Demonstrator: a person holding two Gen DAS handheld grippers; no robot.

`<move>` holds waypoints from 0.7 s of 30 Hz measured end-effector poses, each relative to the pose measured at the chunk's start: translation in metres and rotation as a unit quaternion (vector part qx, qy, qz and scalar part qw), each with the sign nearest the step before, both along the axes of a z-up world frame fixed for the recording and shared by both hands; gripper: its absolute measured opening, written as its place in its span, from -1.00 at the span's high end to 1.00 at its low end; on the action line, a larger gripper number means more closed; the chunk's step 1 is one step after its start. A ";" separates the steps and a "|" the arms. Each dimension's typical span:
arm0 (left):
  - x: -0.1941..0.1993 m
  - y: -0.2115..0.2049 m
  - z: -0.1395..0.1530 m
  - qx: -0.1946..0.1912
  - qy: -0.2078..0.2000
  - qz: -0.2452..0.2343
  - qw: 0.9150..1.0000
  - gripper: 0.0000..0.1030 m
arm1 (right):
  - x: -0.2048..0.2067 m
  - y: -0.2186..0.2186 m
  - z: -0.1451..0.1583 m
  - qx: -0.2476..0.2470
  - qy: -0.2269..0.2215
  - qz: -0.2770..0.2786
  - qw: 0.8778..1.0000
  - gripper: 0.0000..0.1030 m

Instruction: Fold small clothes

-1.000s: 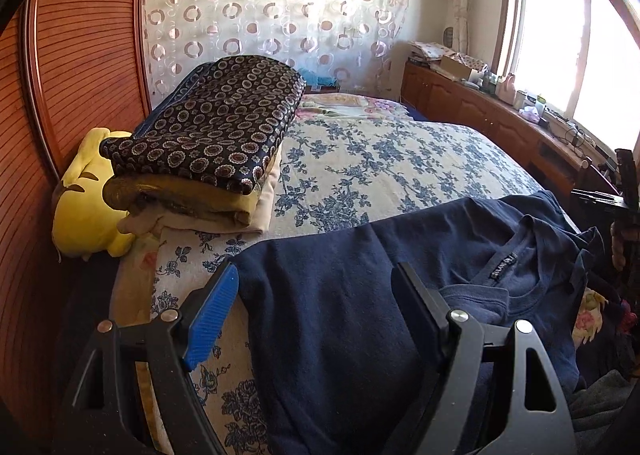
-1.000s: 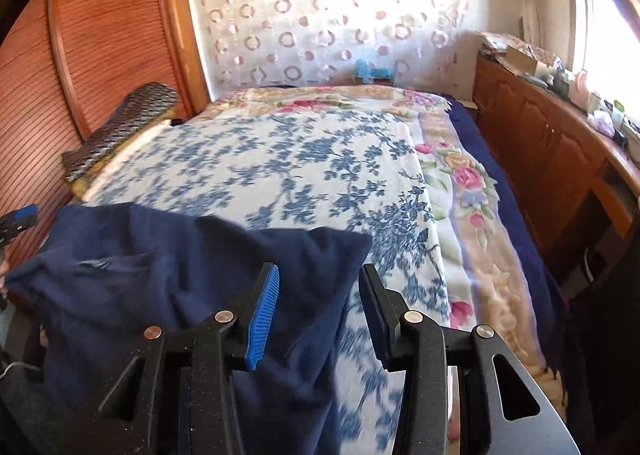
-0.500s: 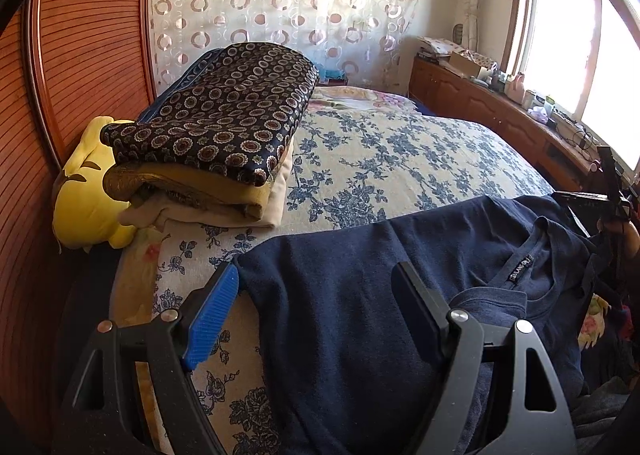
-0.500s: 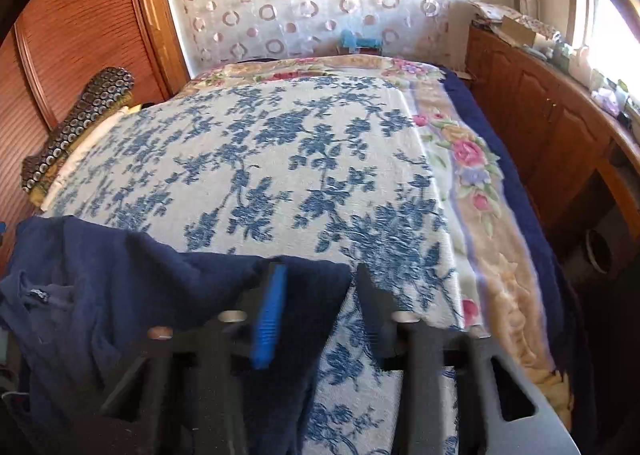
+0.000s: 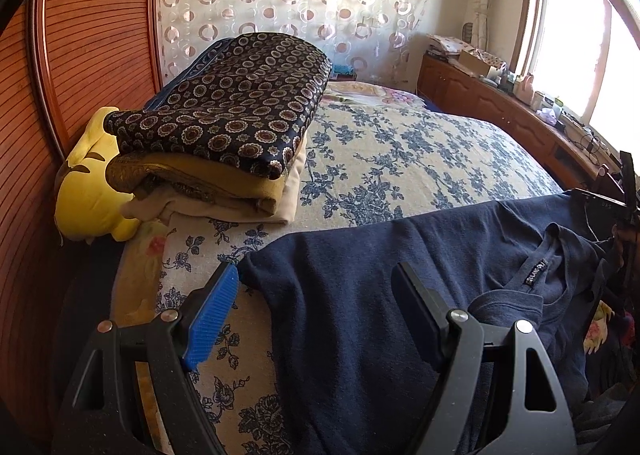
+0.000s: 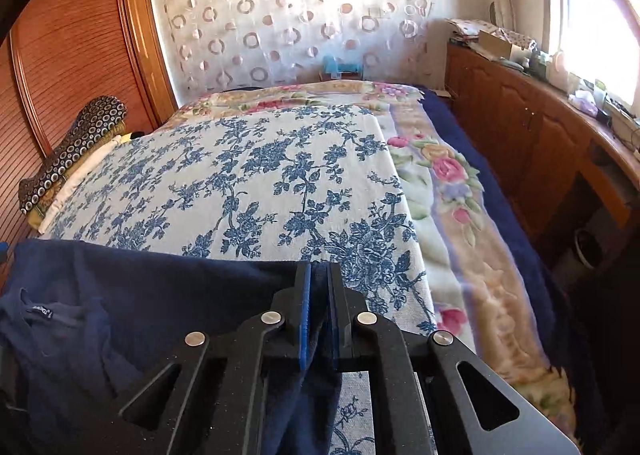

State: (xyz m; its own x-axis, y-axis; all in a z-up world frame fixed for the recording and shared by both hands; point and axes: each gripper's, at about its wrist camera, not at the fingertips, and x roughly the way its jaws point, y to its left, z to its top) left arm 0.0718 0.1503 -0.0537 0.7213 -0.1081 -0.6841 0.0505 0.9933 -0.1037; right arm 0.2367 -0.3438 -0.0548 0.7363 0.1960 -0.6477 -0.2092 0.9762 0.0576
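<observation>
Navy shirt [image 5: 360, 315] flat on bed [image 5: 400, 159], near stacked blankets [image 5: 224, 123]. Right tongs [image 6: 319, 295] closing, pinching shirt edge. Left tongs [image 5: 316, 315] spread over opposite edge. Advice: pinch left edge, pull taut before folding.

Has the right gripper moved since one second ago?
Yes. The right gripper went rightward along the navy shirt to its corner, nearer the floral blanket border, and its jaws are closing on the cloth.

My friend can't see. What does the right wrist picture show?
The right hand-held gripper is closing, its jaws pinching the edge of a navy T-shirt. The shirt lies on a bed with a blue-flowered cover.
</observation>
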 end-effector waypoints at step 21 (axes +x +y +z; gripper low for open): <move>0.042 0.022 -0.026 0.012 0.059 0.007 0.998 -0.55 | 0.010 0.012 -0.015 -0.043 0.022 0.029 0.998 -0.14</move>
